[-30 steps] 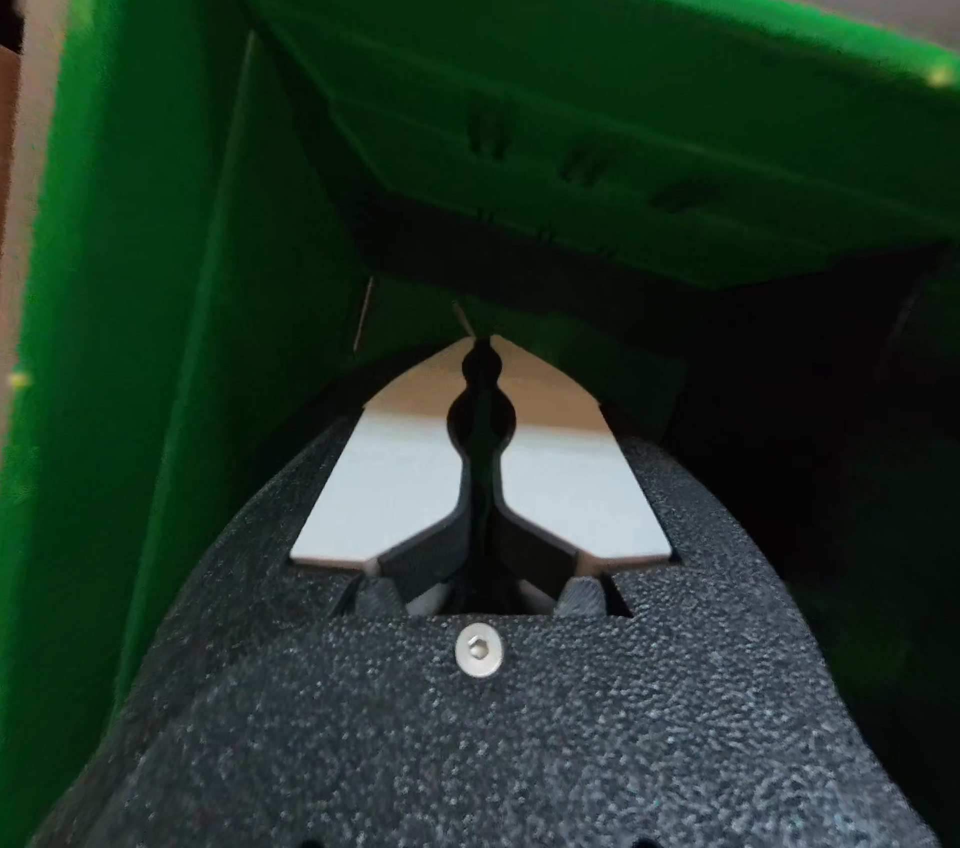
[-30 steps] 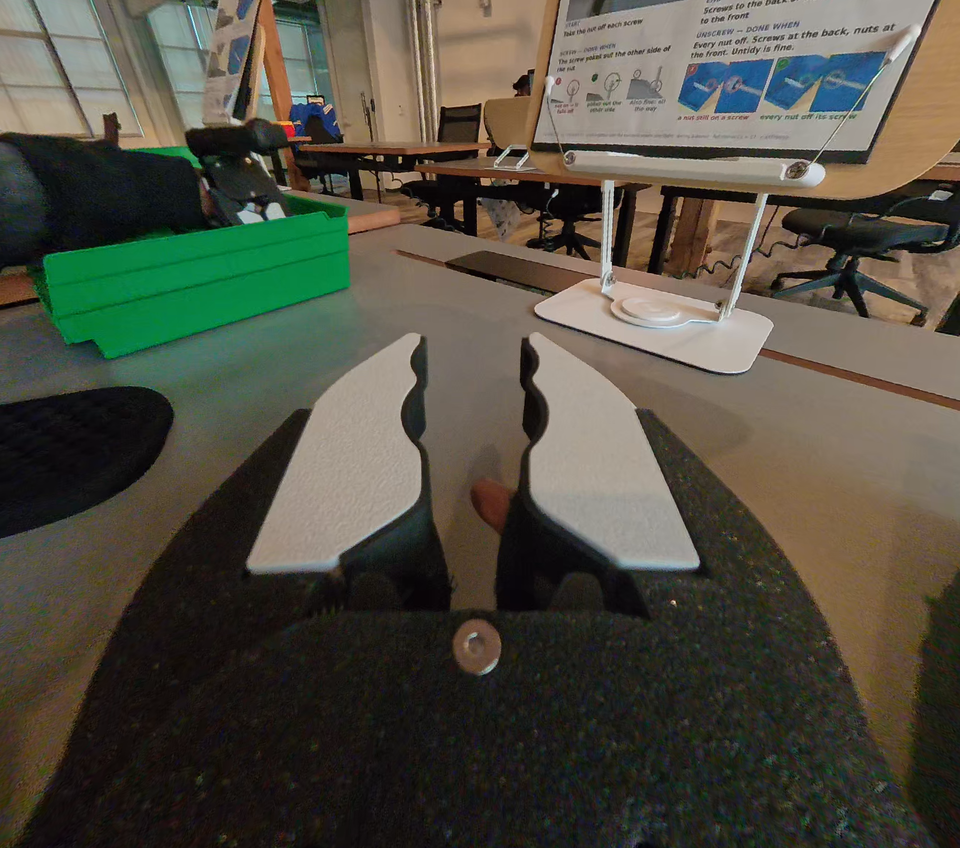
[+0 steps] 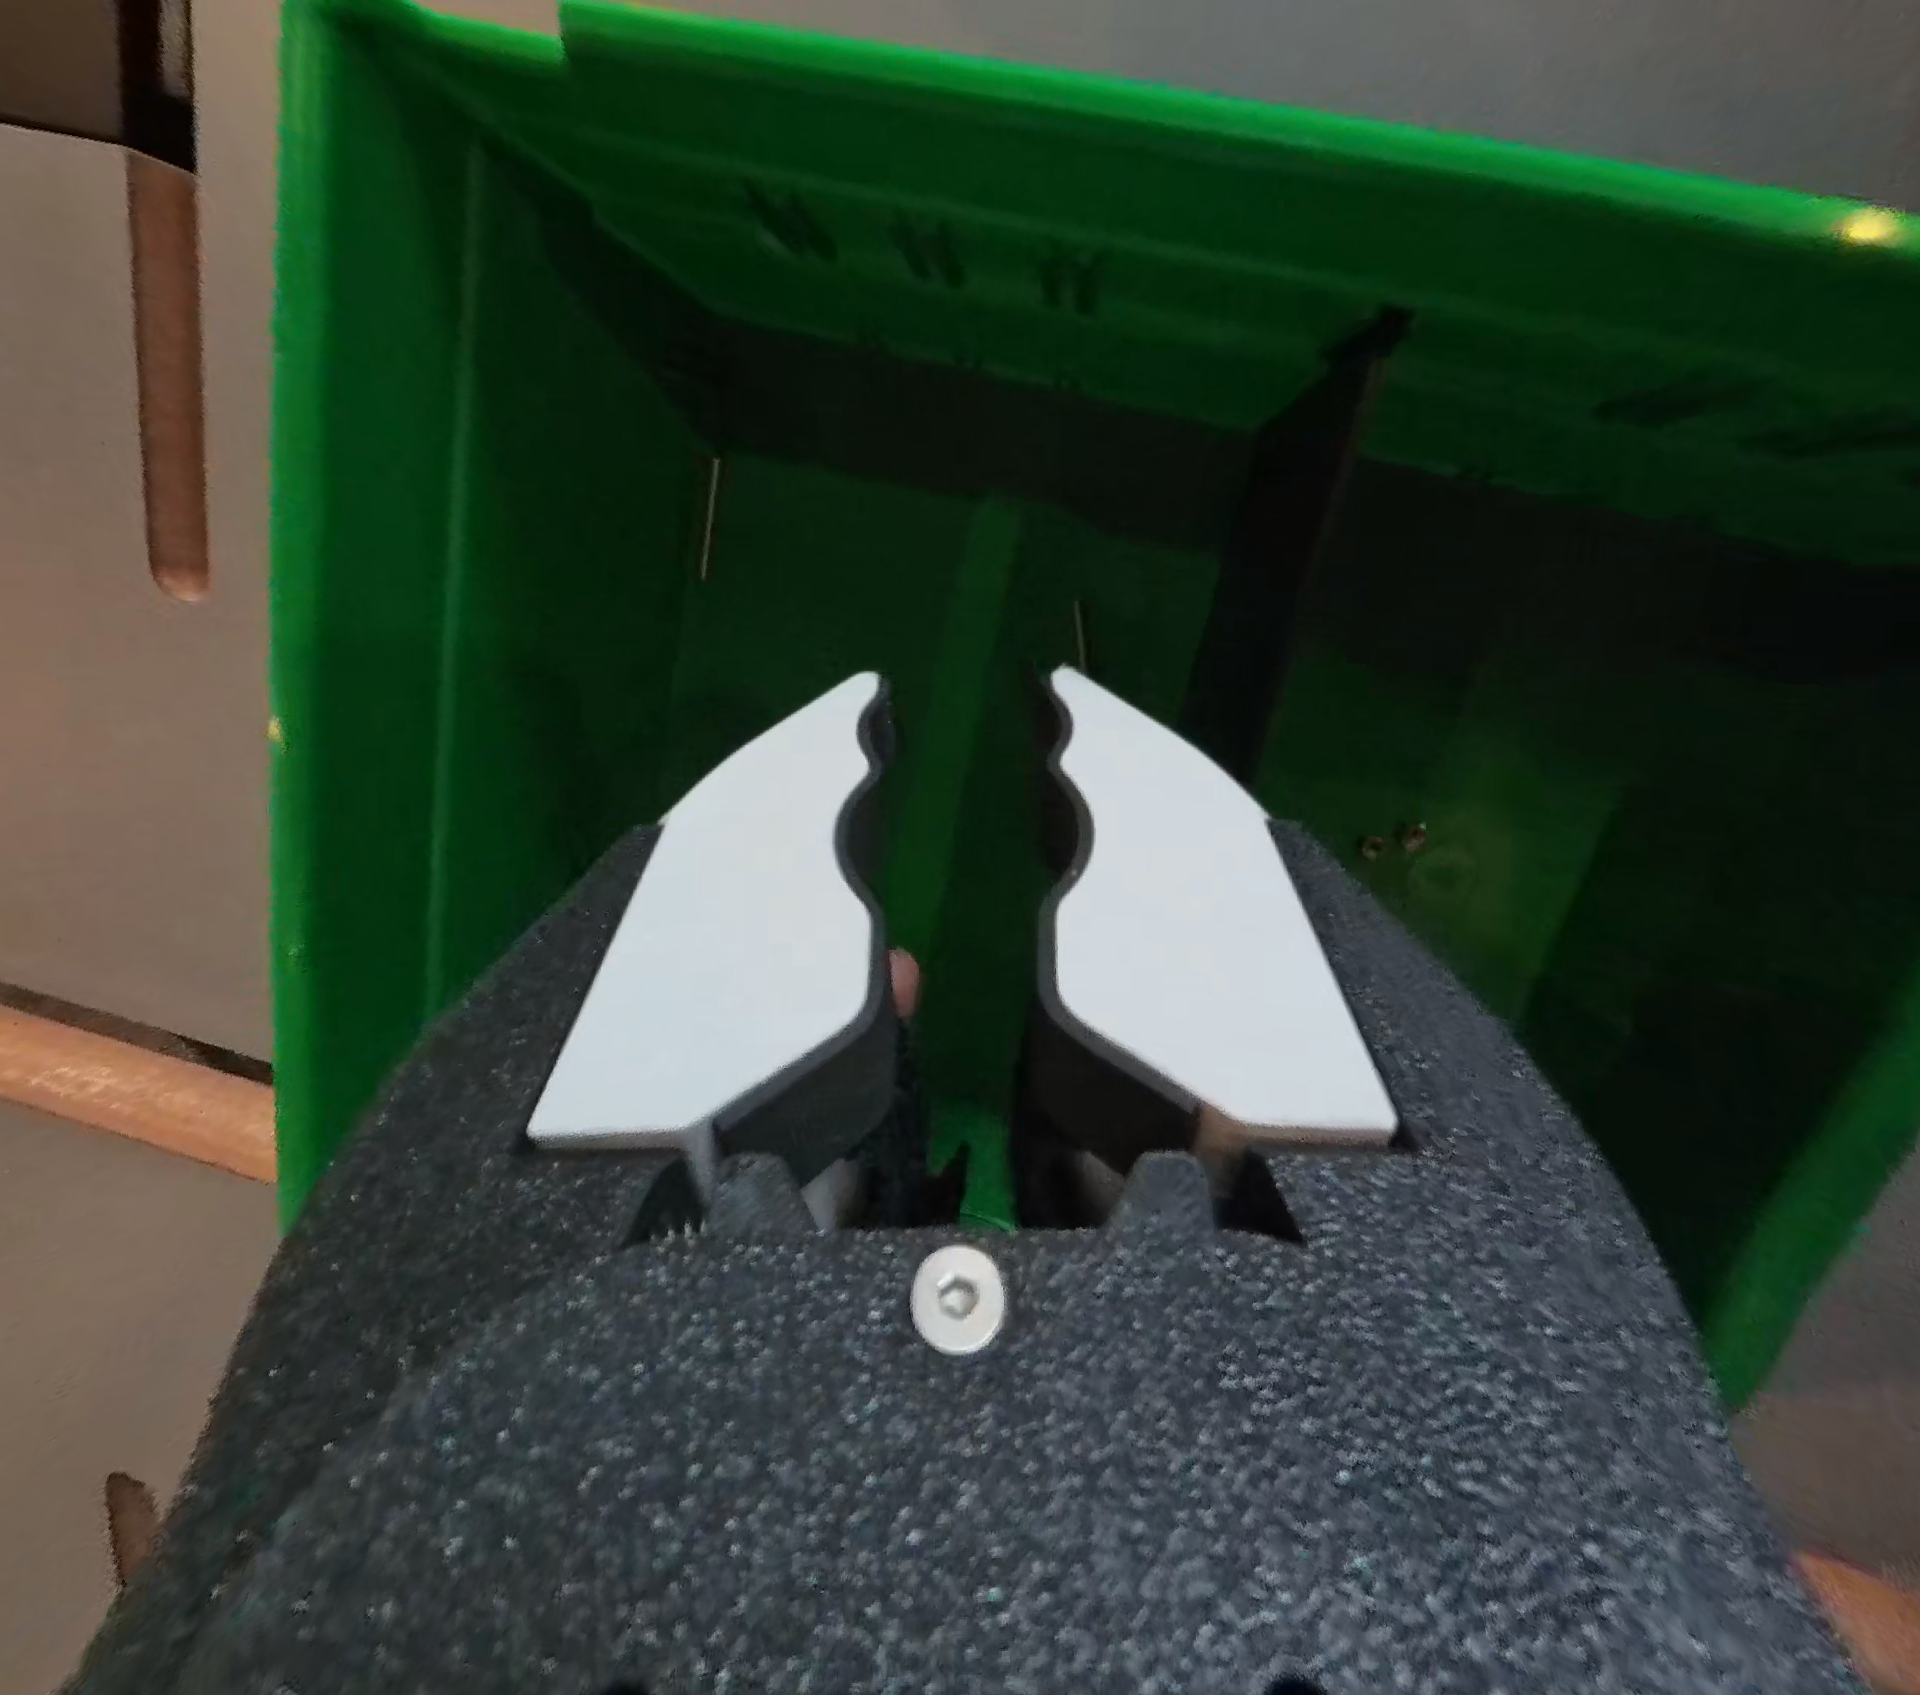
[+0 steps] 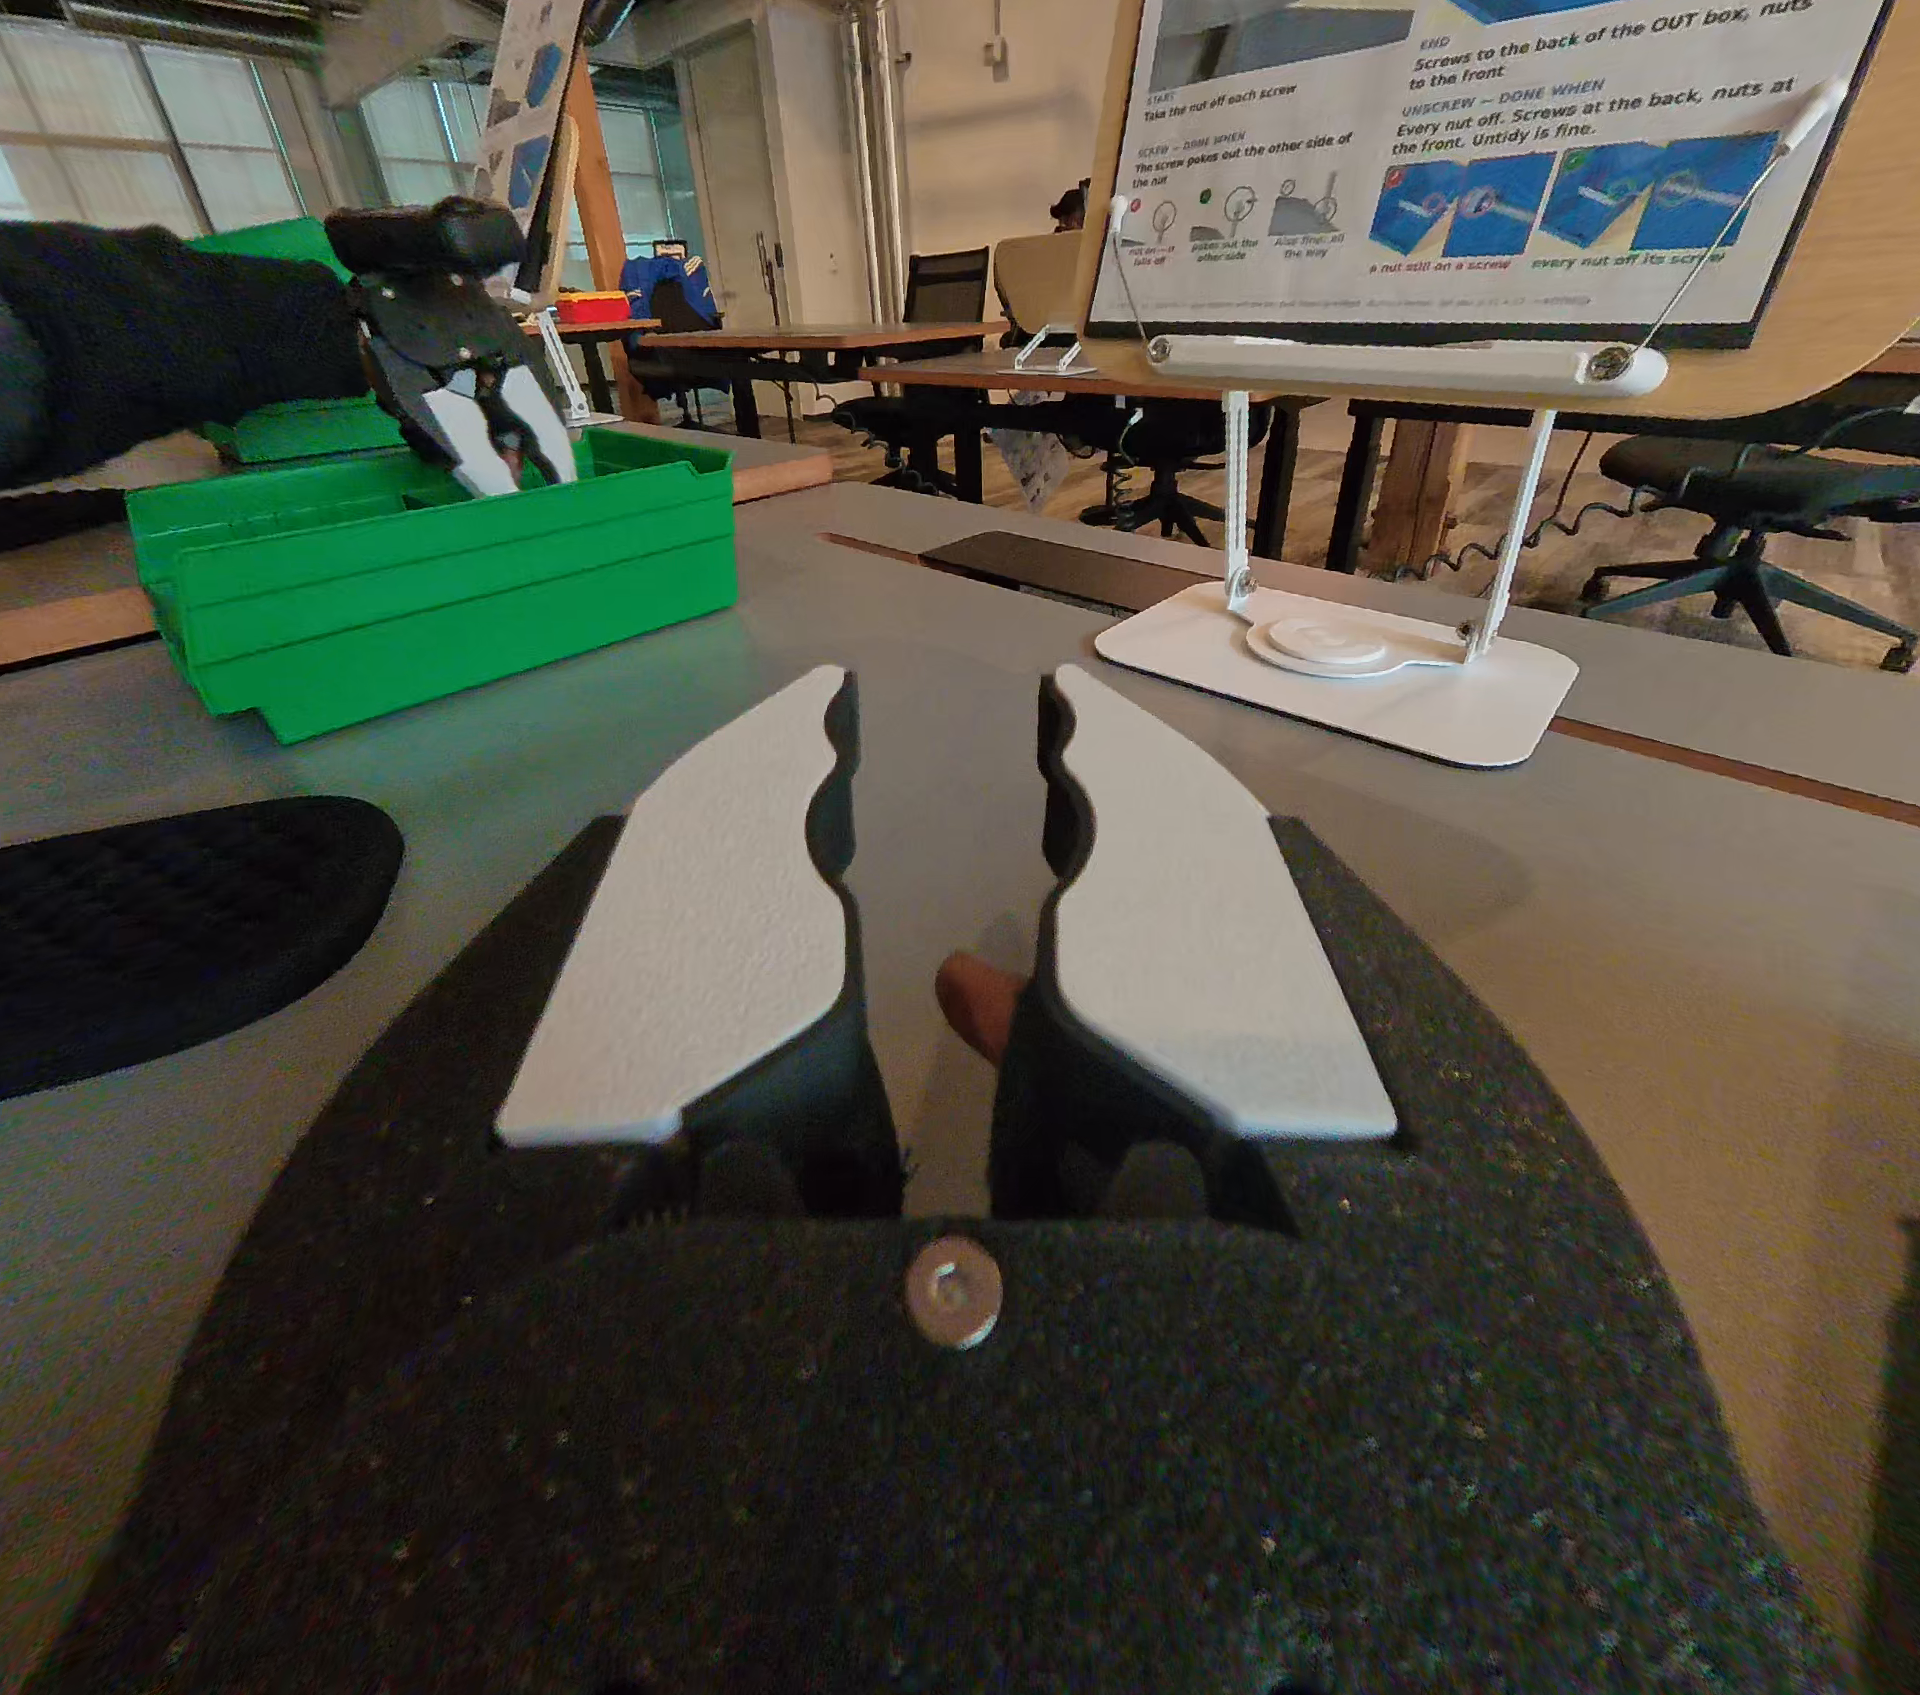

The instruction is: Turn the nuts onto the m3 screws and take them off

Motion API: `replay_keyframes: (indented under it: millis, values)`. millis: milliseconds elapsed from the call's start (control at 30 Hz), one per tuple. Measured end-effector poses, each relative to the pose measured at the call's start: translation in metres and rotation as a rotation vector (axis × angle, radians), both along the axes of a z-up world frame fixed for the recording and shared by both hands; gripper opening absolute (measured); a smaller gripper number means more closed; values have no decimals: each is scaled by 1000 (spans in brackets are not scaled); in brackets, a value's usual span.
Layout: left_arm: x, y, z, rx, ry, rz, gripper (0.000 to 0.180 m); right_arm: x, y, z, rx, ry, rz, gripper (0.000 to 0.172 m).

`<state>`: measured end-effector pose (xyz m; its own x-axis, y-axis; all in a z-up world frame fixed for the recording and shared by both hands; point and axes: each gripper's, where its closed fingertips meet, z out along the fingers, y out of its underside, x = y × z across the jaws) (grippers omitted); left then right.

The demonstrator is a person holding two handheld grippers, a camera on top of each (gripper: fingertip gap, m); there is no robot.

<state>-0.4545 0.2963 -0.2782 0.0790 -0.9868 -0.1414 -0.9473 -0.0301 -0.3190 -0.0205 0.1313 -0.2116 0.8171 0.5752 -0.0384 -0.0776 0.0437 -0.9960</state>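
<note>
My left gripper [image 3: 964, 689] is open above the inside of a green bin [image 3: 364, 502]. A green divider [image 3: 971, 606] shows through the gap between the fingers, and neither pad presses on it. Two thin screws lie in the bin, one at the back left [image 3: 710, 518] and one just past the right fingertip [image 3: 1083, 632]. Two small nuts [image 3: 1392, 840] lie in the right compartment. In the right wrist view the left gripper [image 4: 499, 450] points down into the same bin [image 4: 447, 606]. My right gripper [image 4: 945, 689] is open with nothing in it, low over the grey table [image 4: 935, 606].
A white stand [image 4: 1340, 669] holding an instruction sheet stands at the right on the table. A black pad [image 4: 156, 928] lies at the left. A second green bin [image 4: 270, 243] sits behind a person's dark sleeve [image 4: 125, 336]. Desks and chairs are beyond. The grippers' ends are close to 45 cm from one another.
My left gripper's fingers were nearly together deep in the bin. They now stand apart, and the gripper has drawn back so more of the bin shows. My right gripper has not moved.
</note>
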Motion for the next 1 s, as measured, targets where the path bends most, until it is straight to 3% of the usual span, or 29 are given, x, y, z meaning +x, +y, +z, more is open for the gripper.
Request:
replay_keyframes:
  millis: [33,233,400,600,833,933,1000]
  values:
    - [-3,2,0,6,9,4,26,0,0,0,0,-2,2,32]
    - [-3,16,3,45,-83,56,28,2,3,-5,-20,-9,-12,32]
    - [-11,4,-20,-43,-15,-38,26,2,4,-5,-21,-10,-12,32]
    - [-3,3,-24,-89,23,-125,26,2,5,-6,-33,6,1,32]
    - [19,39,-23,142,-82,-73,32,6,8,-8,-42,14,-10,32]
    - [23,31,-33,36,-127,-26,39,8,9,-7,-36,19,-22,32]
    - [20,20,-33,-27,-136,-70,37,9,9,-7,-38,18,-31,32]
